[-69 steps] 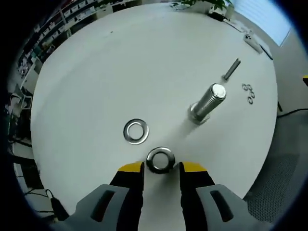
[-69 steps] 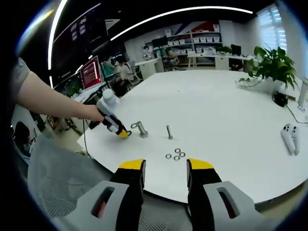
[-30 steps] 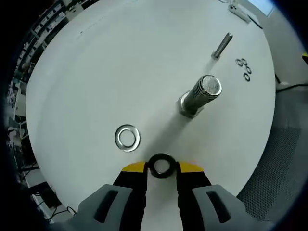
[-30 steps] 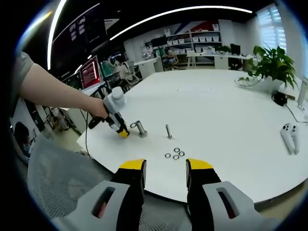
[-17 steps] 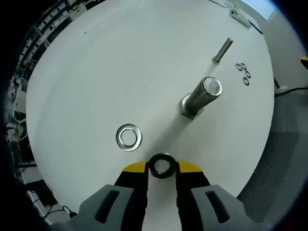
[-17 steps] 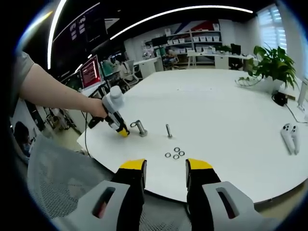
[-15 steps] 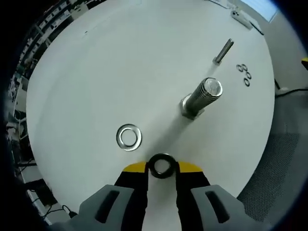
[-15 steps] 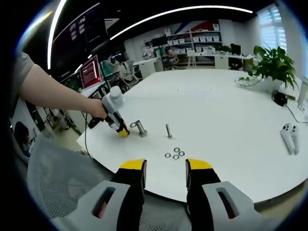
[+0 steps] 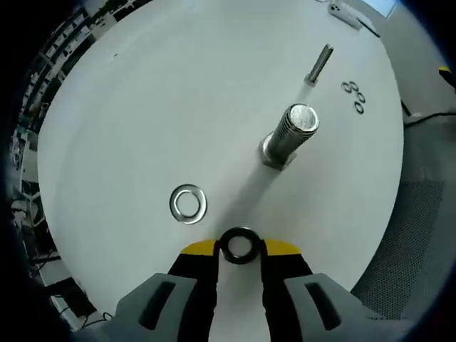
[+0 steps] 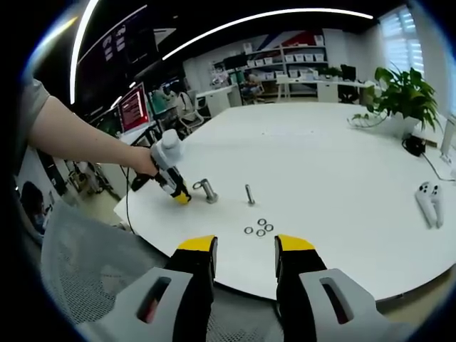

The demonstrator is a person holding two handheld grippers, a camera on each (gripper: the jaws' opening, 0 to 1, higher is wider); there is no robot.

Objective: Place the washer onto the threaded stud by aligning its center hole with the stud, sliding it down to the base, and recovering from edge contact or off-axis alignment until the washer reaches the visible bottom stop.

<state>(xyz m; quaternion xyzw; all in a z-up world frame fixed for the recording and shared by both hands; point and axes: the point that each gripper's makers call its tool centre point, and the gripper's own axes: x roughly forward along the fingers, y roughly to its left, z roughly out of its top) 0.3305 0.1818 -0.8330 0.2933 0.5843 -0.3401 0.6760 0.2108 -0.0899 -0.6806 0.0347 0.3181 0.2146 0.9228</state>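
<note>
My left gripper (image 9: 239, 247) is shut on a steel washer (image 9: 239, 244), held above the white table (image 9: 142, 107). The large threaded stud (image 9: 288, 135) stands upright on its hex base, ahead and to the right of the held washer. A second washer (image 9: 189, 203) lies flat on the table to the left. In the right gripper view, my right gripper (image 10: 244, 249) hangs open off the table's near edge, with nothing between its fingers. There the left gripper (image 10: 179, 197) is beside the stud (image 10: 208, 191), held by a person's hand.
A thin bolt (image 9: 318, 63) stands beyond the stud, with several small washers (image 9: 352, 95) near it. A white controller (image 10: 426, 201) lies at the right of the table, a potted plant (image 10: 399, 100) at the back. A mesh chair (image 10: 85, 271) sits near the table edge.
The left gripper closed on the washer and lifted it off the table. Its view has since shifted slightly toward the stud. The right gripper has stayed still.
</note>
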